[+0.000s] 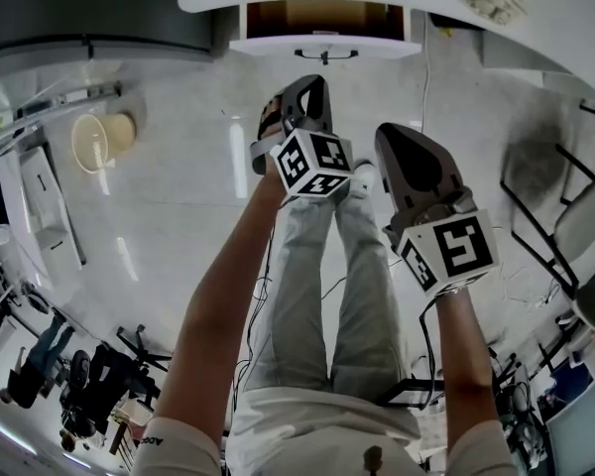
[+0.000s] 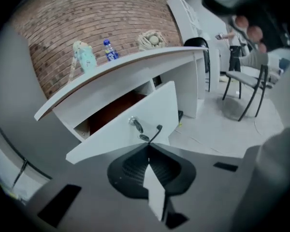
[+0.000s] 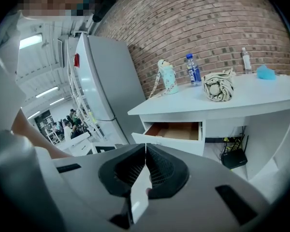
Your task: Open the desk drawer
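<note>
Fingers (image 2: pixel 130 169) of our left gripper (image 2: pixel 148 147) sit pressed tip to tip, nothing between them; our right gripper (image 3: pixel 145 147) reads the same, jaws together and empty. From the head view we note both grippers over the pale floor (image 1: pixel 178 196), the right one at four o'clock of the left, neither touching the desk (image 3: pixel 246 98). Drawer (image 3: pixel 176 131) stands pulled out under the desk top, at twelve o'clock from the grippers, brown inside showing; its dark handle (image 2: pixel 153 133) on the white front is free. On the desk top we log a water bottle (image 3: pixel 193 68), a crumpled cloth bag (image 3: pixel 218 86) at four o'clock of it, a strapped flask (image 3: pixel 167 79) at nine o'clock. Grey fridge (image 3: pixel 106 86) at nine o'clock of the desk.
</note>
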`<action>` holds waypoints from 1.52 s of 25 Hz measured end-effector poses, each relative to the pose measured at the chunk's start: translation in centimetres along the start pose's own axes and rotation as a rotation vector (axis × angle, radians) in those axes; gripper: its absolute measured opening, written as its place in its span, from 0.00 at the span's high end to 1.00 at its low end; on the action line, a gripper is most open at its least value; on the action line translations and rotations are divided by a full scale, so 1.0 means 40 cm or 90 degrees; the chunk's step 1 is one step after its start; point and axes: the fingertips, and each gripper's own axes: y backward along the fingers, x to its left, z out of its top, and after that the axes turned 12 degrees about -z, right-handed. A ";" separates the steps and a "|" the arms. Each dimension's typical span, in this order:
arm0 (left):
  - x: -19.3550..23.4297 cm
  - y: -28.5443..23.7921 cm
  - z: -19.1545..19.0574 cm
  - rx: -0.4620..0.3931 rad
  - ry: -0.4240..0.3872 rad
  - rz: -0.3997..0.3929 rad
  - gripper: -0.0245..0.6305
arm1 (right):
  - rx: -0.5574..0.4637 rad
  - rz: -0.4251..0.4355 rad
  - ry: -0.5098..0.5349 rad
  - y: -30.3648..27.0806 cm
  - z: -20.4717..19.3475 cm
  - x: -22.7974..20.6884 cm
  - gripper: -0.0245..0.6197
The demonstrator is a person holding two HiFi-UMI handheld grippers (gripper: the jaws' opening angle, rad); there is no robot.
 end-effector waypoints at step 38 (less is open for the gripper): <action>0.065 1.062 0.572 -0.455 0.267 -0.092 0.95 | -0.205 -0.112 0.052 0.602 0.579 0.124 0.92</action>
